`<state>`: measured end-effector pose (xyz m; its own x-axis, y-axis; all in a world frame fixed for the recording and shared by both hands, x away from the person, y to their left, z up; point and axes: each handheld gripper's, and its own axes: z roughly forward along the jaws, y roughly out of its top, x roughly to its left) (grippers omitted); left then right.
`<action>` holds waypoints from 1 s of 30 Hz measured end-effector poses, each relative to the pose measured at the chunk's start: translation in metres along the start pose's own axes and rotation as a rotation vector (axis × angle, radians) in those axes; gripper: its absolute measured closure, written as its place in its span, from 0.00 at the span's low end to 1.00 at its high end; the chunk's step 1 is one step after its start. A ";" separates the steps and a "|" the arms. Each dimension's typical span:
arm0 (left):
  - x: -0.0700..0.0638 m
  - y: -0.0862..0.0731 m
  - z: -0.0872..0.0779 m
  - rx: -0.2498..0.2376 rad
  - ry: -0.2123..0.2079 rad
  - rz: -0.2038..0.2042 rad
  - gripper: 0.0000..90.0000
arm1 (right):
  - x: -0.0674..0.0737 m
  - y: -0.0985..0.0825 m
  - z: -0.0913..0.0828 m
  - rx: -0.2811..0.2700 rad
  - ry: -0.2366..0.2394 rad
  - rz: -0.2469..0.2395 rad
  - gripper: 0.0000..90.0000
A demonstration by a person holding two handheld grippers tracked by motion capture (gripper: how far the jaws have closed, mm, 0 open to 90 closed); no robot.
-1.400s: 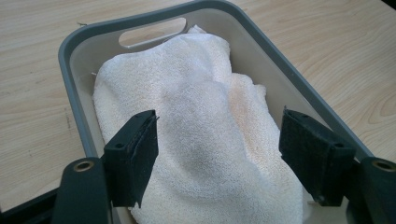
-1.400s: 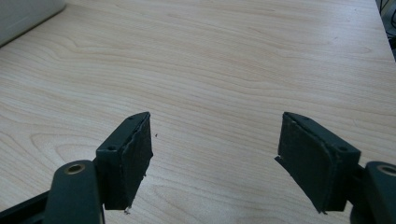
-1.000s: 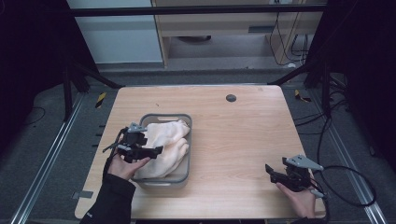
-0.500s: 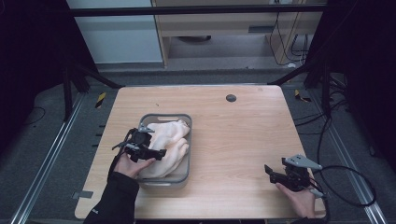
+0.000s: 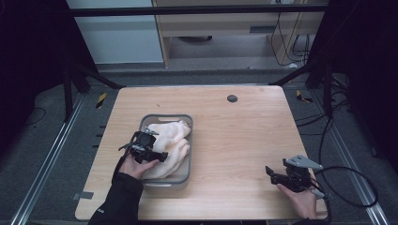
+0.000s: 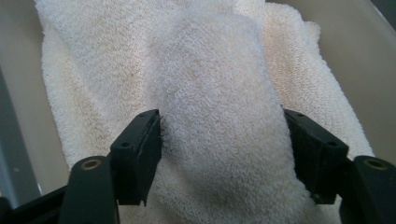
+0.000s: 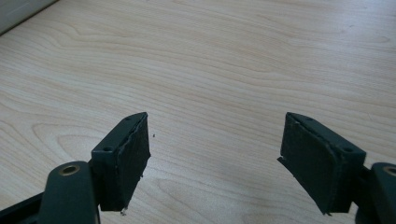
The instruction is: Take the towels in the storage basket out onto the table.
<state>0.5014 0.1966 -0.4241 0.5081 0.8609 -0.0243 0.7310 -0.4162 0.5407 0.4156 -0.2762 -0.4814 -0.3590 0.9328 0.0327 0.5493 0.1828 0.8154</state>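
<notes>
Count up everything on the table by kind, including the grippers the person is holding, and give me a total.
Towels: 1, cream towel bunched in the tray
Trays: 1, grey tray
Grippers: 2, left gripper with a fold of towel between its jaws, right gripper open over bare wood
Dark round spots on the tabletop: 1
Total: 5

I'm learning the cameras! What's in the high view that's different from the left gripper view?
High view: the whole light wooden table, with a small dark round spot near its far edge. Left gripper view: fluffy loops up close, and the left tongs, which have just been closing, touching both sides of a fold of the cream terry towel. Both: that towel lying in the grey plastic tray.
</notes>
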 end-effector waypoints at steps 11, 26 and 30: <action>0.004 0.000 0.003 0.046 -0.002 -0.049 0.63 | 0.000 0.000 0.000 0.004 0.002 -0.002 0.26; 0.007 0.001 -0.015 -0.026 -0.024 -0.068 0.76 | 0.000 0.000 0.001 0.015 0.004 -0.004 0.26; 0.007 0.002 -0.028 -0.069 -0.022 -0.063 0.77 | -0.001 0.000 0.001 0.016 0.003 -0.005 0.26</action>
<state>0.4940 0.2097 -0.3996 0.4728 0.8777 -0.0780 0.7289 -0.3399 0.5943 0.4163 -0.2765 -0.4817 -0.3640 0.9309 0.0305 0.5594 0.1923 0.8063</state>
